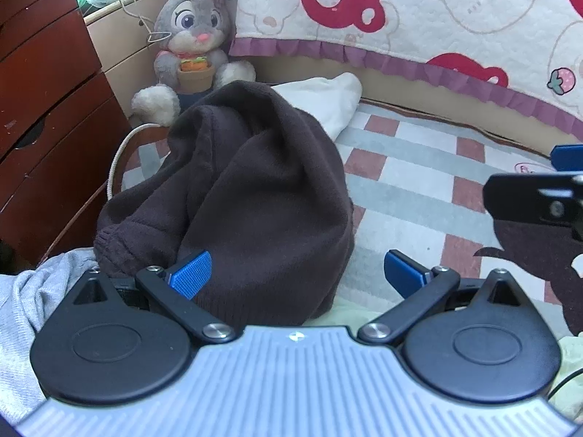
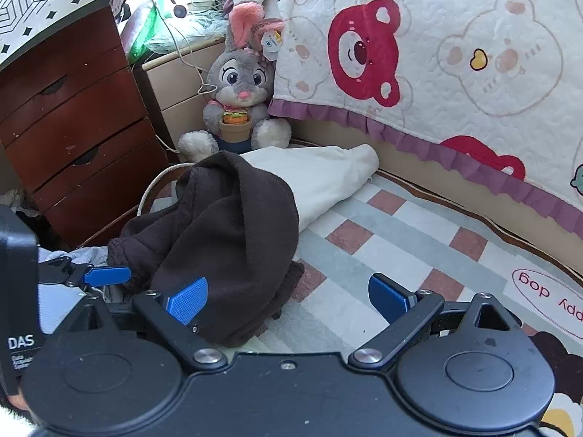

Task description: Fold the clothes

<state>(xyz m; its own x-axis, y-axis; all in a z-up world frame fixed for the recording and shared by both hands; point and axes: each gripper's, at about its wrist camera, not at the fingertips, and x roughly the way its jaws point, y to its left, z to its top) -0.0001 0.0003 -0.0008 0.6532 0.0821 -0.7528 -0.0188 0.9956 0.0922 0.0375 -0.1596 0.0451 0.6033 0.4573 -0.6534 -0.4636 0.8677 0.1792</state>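
Item: crumpled dark brown garment (image 1: 262, 196) on a checked bed cover (image 1: 411, 182).

Left gripper (image 1: 297, 273): we hold it tilted down toward the bed, jaws spread fully wide, nothing gripped. Its left pad lies against the garment's near hem; its right pad hangs over bare cover.

Right gripper (image 2: 288, 300): we hold it beside the left one, likewise wide open and empty, its left pad overlapping the garment's lower edge.

Garment: heaped near the bed's left edge, long axis running from the near edge toward the far left corner; a ribbed cuff (image 1: 116, 244) points to the near left.

Neighbours: grey cloth (image 1: 32, 291) at the near left; cream garment (image 1: 324, 102) behind the heap; plush rabbit (image 1: 193, 43) in the far left corner.
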